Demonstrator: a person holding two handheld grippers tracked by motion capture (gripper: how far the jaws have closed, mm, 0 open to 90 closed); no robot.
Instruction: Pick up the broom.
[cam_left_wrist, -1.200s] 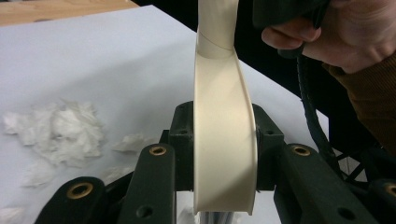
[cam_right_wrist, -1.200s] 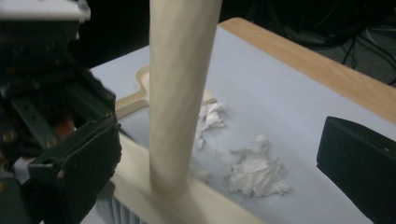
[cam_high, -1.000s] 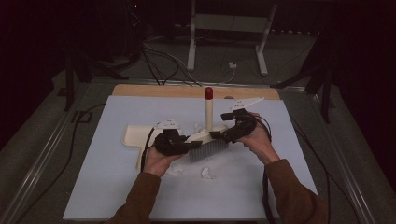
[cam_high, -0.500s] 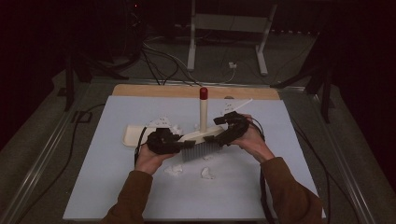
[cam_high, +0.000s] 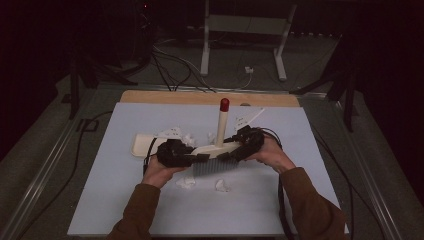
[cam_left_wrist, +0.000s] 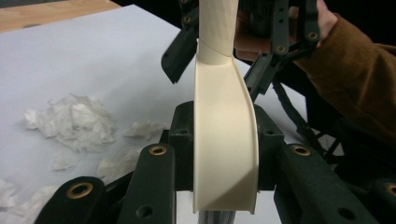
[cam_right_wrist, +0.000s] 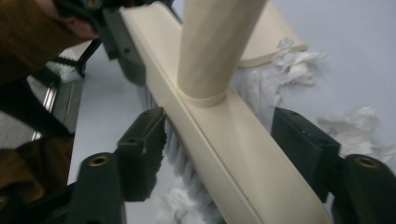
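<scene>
High view. White table sheet (cam_high: 125, 200) with a wooden strip along its far edge. At its middle, a cream brush (cam_high: 215, 150) with grey bristles pointing down and a cream handle standing upright, capped in red. The left gripper (cam_high: 192, 157) is clamped on the brush head's left end; the right gripper (cam_high: 235, 152) sits at the right end. A cream dustpan (cam_high: 142, 145) lies flat just beyond the left gripper. Crumpled paper scraps (cam_high: 220, 186) lie near the brush, some on the near side, some by the dustpan.

Left gripper view. The left gripper (cam_left_wrist: 224, 140) has both black jaws pressed against the sides of the cream brush head (cam_left_wrist: 224, 154), a firm grasp. The handle rises at the top of the frame. The right gripper (cam_left_wrist: 233, 60) stands farther along the head, a brown sleeve (cam_left_wrist: 359, 79) behind it. Paper scraps (cam_left_wrist: 74, 123) lie on the sheet to the left.

Right gripper view. The right gripper (cam_right_wrist: 219, 140) straddles the brush head (cam_right_wrist: 224, 144); its jaws have just been closing with the head between them, yet a gap shows on each side, so no grip. Bristles (cam_right_wrist: 182, 163) hang below the head. The dustpan (cam_right_wrist: 271, 37) and more scraps (cam_right_wrist: 280, 70) lie beyond.
</scene>
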